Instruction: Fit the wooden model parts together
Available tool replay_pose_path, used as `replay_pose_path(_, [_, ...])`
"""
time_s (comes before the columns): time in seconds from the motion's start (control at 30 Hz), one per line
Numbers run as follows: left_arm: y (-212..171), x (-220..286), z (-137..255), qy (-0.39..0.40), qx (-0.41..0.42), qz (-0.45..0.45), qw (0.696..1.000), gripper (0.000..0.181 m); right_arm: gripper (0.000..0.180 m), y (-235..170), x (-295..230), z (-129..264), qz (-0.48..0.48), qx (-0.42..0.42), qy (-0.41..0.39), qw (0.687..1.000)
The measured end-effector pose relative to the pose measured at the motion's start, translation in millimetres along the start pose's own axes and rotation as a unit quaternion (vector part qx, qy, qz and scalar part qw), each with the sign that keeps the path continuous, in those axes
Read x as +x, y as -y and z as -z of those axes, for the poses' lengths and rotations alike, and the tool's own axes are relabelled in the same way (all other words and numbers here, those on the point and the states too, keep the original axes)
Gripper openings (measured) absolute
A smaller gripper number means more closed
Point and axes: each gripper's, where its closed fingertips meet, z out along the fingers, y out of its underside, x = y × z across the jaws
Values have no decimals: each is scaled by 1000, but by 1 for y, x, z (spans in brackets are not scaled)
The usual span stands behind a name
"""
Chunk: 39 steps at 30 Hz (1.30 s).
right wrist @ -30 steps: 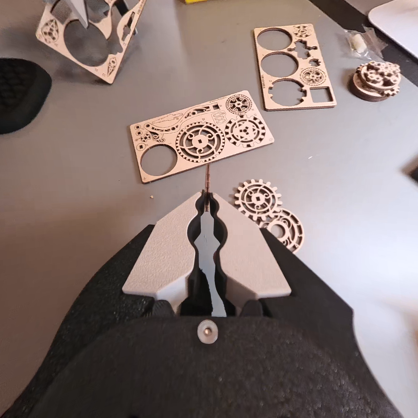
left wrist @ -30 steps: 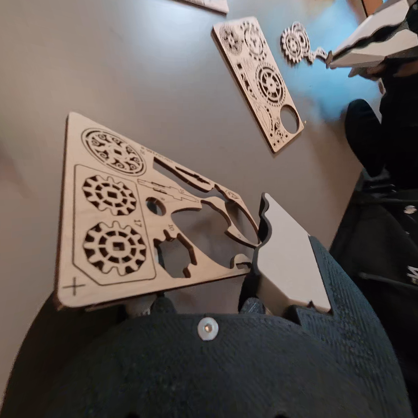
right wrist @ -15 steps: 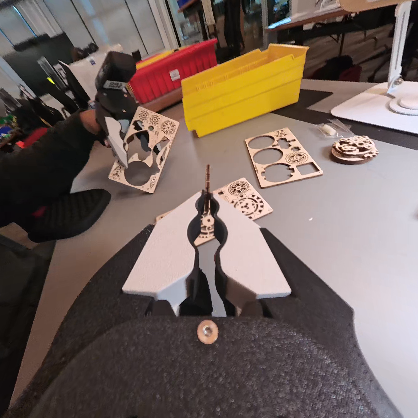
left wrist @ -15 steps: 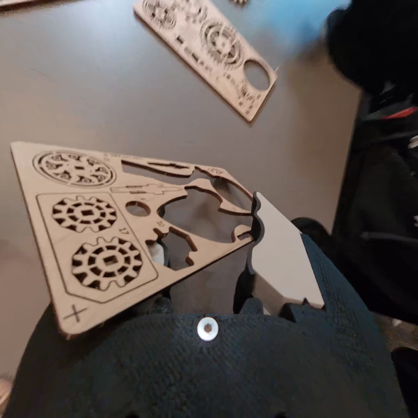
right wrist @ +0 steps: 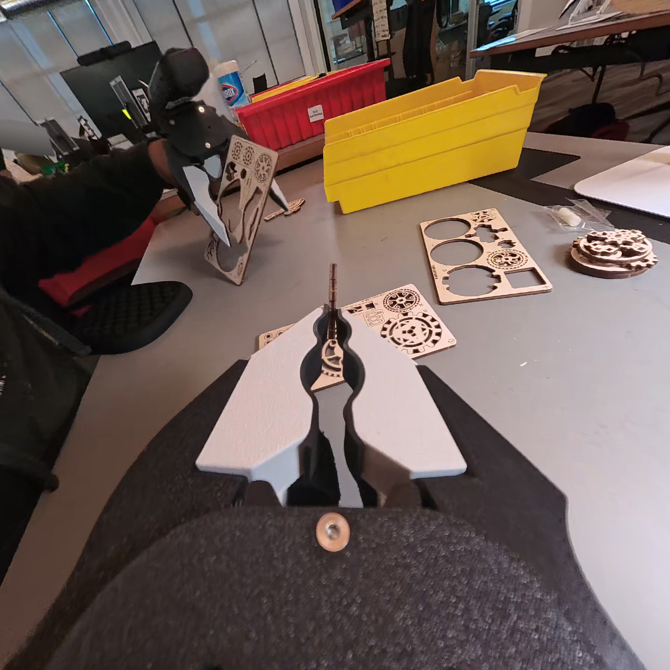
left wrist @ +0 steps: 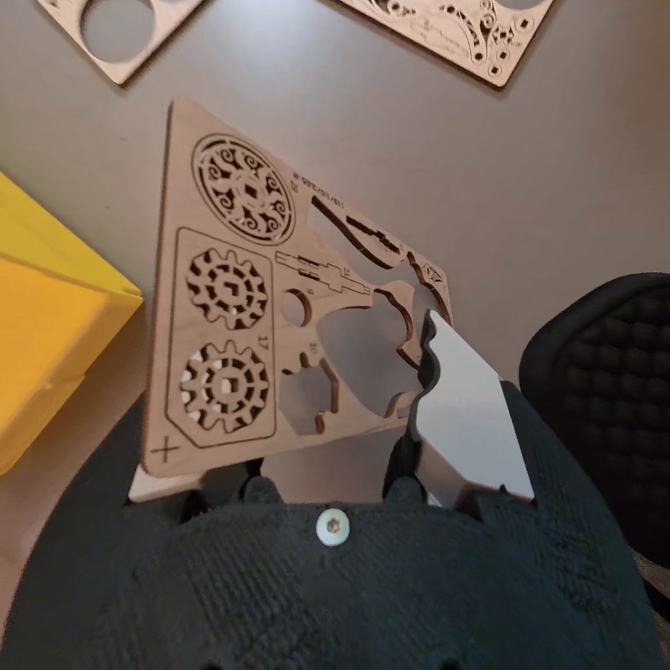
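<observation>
My left gripper (left wrist: pixel 304 362) is shut on a wooden parts sheet (left wrist: pixel 224 319), gripping it across its width. The sheet has gears and a round disc still in it and several empty cut-outs. Only the right finger (left wrist: pixel 460 398) shows; the left one is hidden behind the sheet. In the right wrist view the left gripper (right wrist: pixel 235 214) holds this sheet (right wrist: pixel 246 203) upright with its lower edge near the table. My right gripper (right wrist: pixel 331 311) is shut on a thin wooden axle pin (right wrist: pixel 333 286) that sticks out past the fingertips, above the table.
Flat on the grey table (right wrist: pixel 544 398) lie a gear sheet (right wrist: pixel 409 326) and a sheet with round holes (right wrist: pixel 486 257). An assembled gear model (right wrist: pixel 614 253) sits at the right. A yellow bin (right wrist: pixel 427 145) and a red bin (right wrist: pixel 311 105) stand behind. A black mesh pad (right wrist: pixel 134 315) is at the left. To the assembled gear model (right wrist: pixel 614 253): right tips about 25 centimeters, left tips about 35 centimeters.
My right gripper has lifted and tilted up from over the loose gears, keeping the pin. My left gripper has swung the sheet towards the yellow bin.
</observation>
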Motion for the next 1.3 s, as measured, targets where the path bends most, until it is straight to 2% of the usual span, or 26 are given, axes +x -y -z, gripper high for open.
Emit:
replay_pose_path(0.1, [-2, 14, -7, -32, 28, 18, 999, 92, 1, -1, 0, 0, -6, 2, 7, 1000])
replay_pose_path(0.23, [13, 30, -12, -82, 69, 37, 994, 110, 1, -2, -3, -4, -6, 0, 20, 1000])
replay_pose_path(0.3, [25, 25, -8, -68, 79, 24, 994, 118, 1, -2, -6, -4, -2, -1, 24, 1000])
replay_pose_path(0.37, [22, 19, -13, -51, 31, -3, 998, 126, 0, -3, -9, -3, -2, 0, 29, 1000])
replay_pose_path(0.43, [25, 5, -16, 6, 2, -51, 999, 133, 0, -3, -10, -3, -3, -1, 29, 1000])
replay_pose_path(0.5, [37, -4, -11, 28, 17, -64, 997, 133, 0, -2, -11, -1, -1, 2, 30, 1000])
replay_pose_path(0.67, [55, -30, 8, 62, 93, -20, 994, 136, 1, 2, -13, 5, -1, 13, 33, 999])
replay_pose_path(0.7, [64, -30, 16, 59, 139, -2, 989, 130, 1, 3, -14, 6, 1, 16, 33, 999])
replay_pose_path(0.73, [76, -28, 27, 53, 200, 15, 978, 116, 1, 5, -14, 7, 2, 20, 34, 999])
replay_pose_path(0.87, [105, -3, 74, 15, 423, 33, 905, 36, 1, 10, -18, 10, 10, 31, 37, 999])
replay_pose_path(0.93, [107, 8, 78, -16, 478, 64, 876, 15, 1, 9, -19, 11, 16, 28, 36, 999])
replay_pose_path(1.0, [104, 17, 59, -75, 478, 114, 868, 11, 1, 8, -17, 12, 19, 26, 32, 999])
replay_pose_path(1.07, [101, 21, 37, -90, 460, 134, 873, 0, 1, 9, -16, 14, 16, 31, 31, 999])
replay_pose_path(1.13, [92, 19, 12, -67, 391, 134, 908, 0, 1, 11, -15, 14, 11, 37, 29, 999])
replay_pose_path(1.2, [74, 15, -13, -15, 274, 105, 956, 0, 1, 12, -15, 15, 9, 39, 29, 999])
replay_pose_path(1.27, [56, 14, -28, 19, 176, 72, 982, 2, 1, 11, -15, 14, 11, 37, 27, 999])
replay_pose_path(1.3, [47, 12, -34, 32, 134, 65, 988, 8, 1, 11, -15, 14, 12, 35, 27, 999])
